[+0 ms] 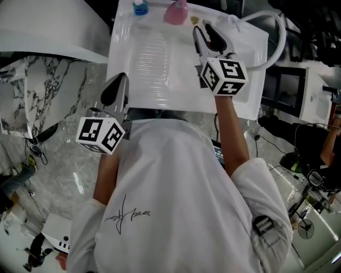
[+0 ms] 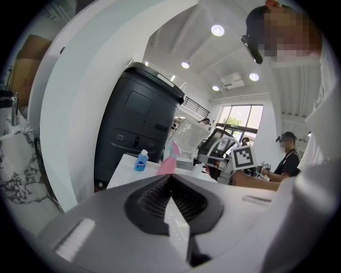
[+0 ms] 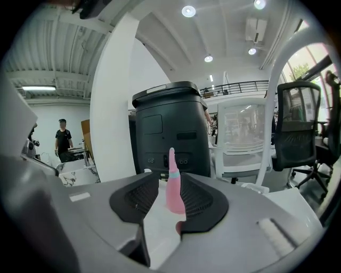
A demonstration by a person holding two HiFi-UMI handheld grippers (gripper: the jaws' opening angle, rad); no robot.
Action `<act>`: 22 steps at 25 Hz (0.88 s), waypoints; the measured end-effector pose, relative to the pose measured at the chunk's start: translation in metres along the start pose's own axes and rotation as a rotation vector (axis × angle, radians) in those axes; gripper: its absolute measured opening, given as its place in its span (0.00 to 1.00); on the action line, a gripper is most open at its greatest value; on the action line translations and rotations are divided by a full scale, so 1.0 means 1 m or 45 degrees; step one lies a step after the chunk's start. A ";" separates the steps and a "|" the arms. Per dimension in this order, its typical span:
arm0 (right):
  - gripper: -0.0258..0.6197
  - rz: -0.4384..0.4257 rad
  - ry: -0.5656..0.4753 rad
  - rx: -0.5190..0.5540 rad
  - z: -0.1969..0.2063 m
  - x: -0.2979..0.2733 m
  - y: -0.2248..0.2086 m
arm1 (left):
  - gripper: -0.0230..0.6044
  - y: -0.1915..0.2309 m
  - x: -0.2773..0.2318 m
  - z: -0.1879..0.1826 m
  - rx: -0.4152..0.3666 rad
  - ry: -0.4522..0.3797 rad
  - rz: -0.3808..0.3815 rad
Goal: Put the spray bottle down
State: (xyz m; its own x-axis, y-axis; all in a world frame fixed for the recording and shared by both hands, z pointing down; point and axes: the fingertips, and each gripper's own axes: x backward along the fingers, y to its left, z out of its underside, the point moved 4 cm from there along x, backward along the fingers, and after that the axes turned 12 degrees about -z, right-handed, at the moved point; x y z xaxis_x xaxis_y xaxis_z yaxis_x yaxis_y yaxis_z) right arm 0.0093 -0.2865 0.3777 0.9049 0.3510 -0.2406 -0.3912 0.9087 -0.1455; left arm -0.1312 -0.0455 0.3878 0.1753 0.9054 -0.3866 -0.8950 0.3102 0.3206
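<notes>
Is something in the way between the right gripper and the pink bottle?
No, nothing I can see. The pink bottle stands on the table just ahead of the right gripper, whose jaws are open, with only bare table between them. The blue bottle stands off to the side.

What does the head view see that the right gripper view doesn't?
Only the head view shows the little blue bottle at the table's far end. Only the right gripper view shows the big black bin, a black office chair and a person in black far off. Both show the pink spray bottle standing on the white table, just ahead of the right gripper, whose jaws are open.
</notes>
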 end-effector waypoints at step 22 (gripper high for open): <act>0.13 -0.040 0.137 -0.081 0.018 0.042 0.015 | 0.05 -0.017 0.015 0.006 0.027 -0.001 0.063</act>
State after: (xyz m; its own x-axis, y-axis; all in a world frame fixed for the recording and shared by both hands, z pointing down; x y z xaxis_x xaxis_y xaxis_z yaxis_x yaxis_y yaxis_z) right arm 0.0441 -0.2540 0.3823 0.8951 0.2933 -0.3358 -0.3758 0.9016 -0.2144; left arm -0.1111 -0.0353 0.3819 0.1314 0.9199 -0.3694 -0.8935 0.2713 0.3578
